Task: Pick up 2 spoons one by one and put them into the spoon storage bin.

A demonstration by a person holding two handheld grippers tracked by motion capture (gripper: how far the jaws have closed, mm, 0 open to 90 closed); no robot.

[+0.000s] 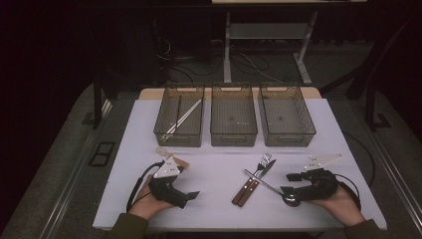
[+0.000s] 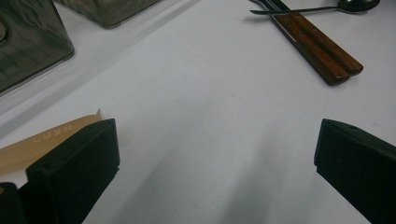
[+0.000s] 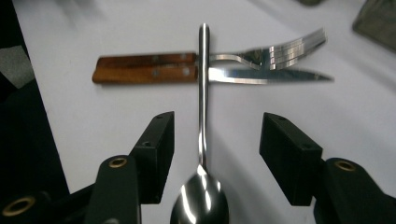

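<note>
My right gripper [image 3: 215, 135] hangs low over the desk [image 1: 219, 209] near its front right corner, its fingers [image 3: 156, 140] spread wide with the spoon [image 3: 201, 140] lying between them, touched by neither. The spoon's bowl sits just under my right hand, close to the front edge; its handle runs away from me and crosses over the fork [image 3: 261, 53] and the knife [image 3: 261, 77], about where their blades meet the wood. Those two lie side by side, wooden handles touching, in the front half of the desk a little right of its middle, handles toward the front edge and the tines and blade tip toward the bins.

My left gripper [image 2: 215, 154] rests toward the front left corner, its fingers [image 2: 74, 163] released as well and holding nothing, bare desk between them. Just beside its one finger lies a pale tan strip [image 2: 46, 140] with faint lettering; I think it is paper or thin card, but the view is too close to be sure.

Along the back edge stand three clear bins in a row: the left bin [image 1: 179, 130] with two long pale sticks [image 1: 185, 117] leaning across it, the middle bin [image 1: 233, 130] and the right bin [image 1: 287, 130].
</note>
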